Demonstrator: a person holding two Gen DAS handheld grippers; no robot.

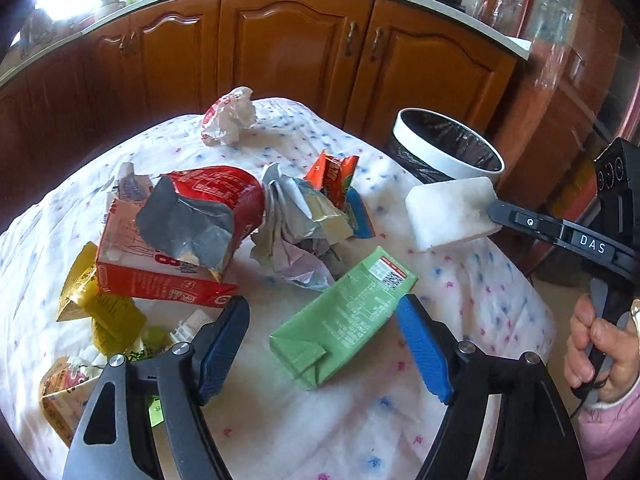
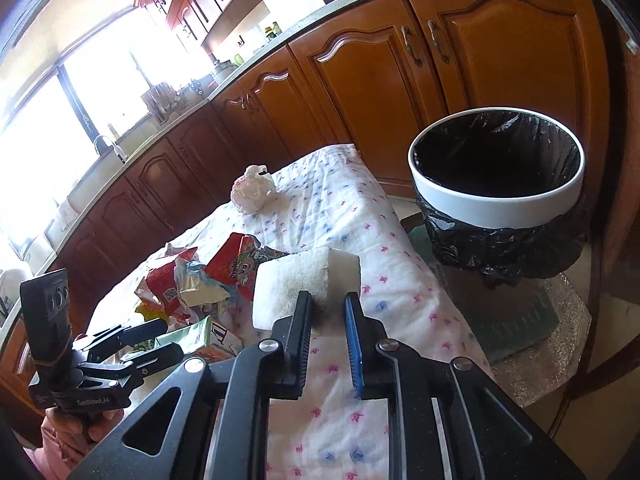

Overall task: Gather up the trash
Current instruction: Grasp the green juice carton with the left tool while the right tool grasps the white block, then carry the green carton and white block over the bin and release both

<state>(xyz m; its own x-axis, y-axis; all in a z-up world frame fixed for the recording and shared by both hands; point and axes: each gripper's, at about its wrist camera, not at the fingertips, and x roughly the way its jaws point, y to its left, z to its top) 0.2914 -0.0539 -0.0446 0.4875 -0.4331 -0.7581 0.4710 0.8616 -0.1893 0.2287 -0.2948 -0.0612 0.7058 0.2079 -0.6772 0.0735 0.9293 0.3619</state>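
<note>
Right wrist view: the right gripper point(image 2: 328, 308) has its two fingers drawn close together, clamped on the near end of a white foam block point(image 2: 298, 282). The black-faced finger point(image 2: 298, 344) presses the block's left side and the blue-padded finger point(image 2: 354, 344) its right (the block is lifted above the cloth, tilted slightly). Beyond and to the right stands a white-rimmed trash bin point(image 2: 496, 204) lined with a black bag, on a separate surface beside the table; the block is near it but not over its opening.

In the left wrist view, the same block point(image 1: 450, 212) shows at the tip of the right gripper point(image 1: 494, 210), just in front of the bin point(image 1: 448, 168).

The left gripper point(image 1: 324, 312) hangs with its fingers spread wide, the blue pads point(image 1: 424, 348) on either side of a flattened green carton point(image 1: 344, 316) lying on the flowered tablecloth point(image 1: 360, 420); whether the pads touch it I cannot tell.

Further out on the cloth lies more litter: a torn red carton point(image 1: 160, 268) with silver lining, crumpled foil and paper wrappers point(image 1: 296, 224), an orange snack packet point(image 1: 334, 176), a yellow packet point(image 1: 100, 308) at the left, and a balled white plastic bag point(image 1: 230, 116) at the far edge. Brown wooden kitchen cabinets point(image 1: 280, 52) run behind the table.
</note>
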